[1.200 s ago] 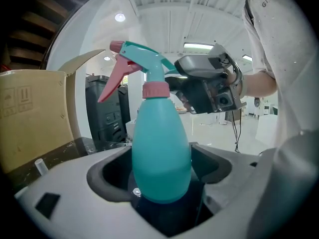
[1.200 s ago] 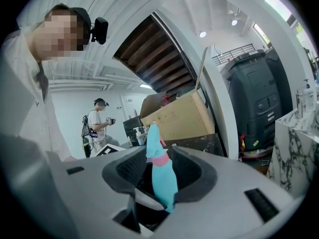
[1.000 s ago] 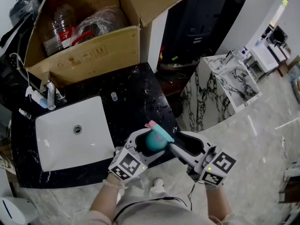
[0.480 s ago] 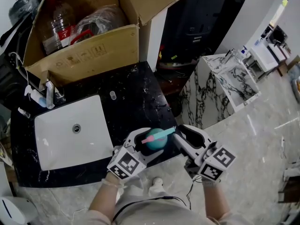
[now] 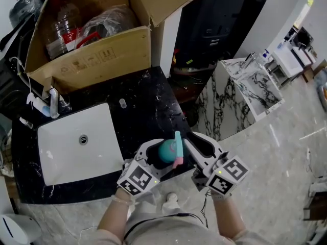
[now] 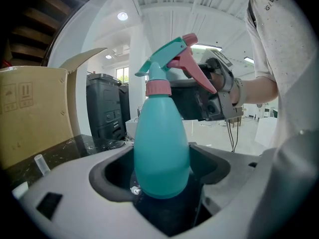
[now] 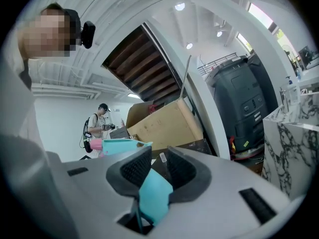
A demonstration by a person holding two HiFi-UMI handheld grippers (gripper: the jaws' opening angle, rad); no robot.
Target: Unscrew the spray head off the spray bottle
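just right of the white rectangular sink [image 5: 61, 157], near its front corner, the left gripper [image 6: 162, 166] has its jaws closed round the belly of the teal plastic spray bottle [image 6: 160, 133]. it holds the bottle upright in the air. on top sits the teal spray head [image 6: 163, 59] with its pink trigger [image 6: 192, 71], joined to the bottle by a pink screw collar [image 6: 158, 87]. from where i stand the collar looks seated on the neck, so the head is not off yet.

further right of the sink, the right gripper [image 7: 155, 169] comes in from the side at the height of the head. its jaws have just been closing and now stand narrow, with a teal part of the spray head between the ribbed pads. they seem to be pinching it, though the wide lens makes the contact itself hard to be sure of.

i'd judge this to be the unscrewing itself, with the right gripper taking a bite on the head. next, the left gripper has to stop the bottle spinning while the right one rolls the head about the neck. then it lets go, bites again and repeats until the thread runs out, and the head can be lifted straight up and away.
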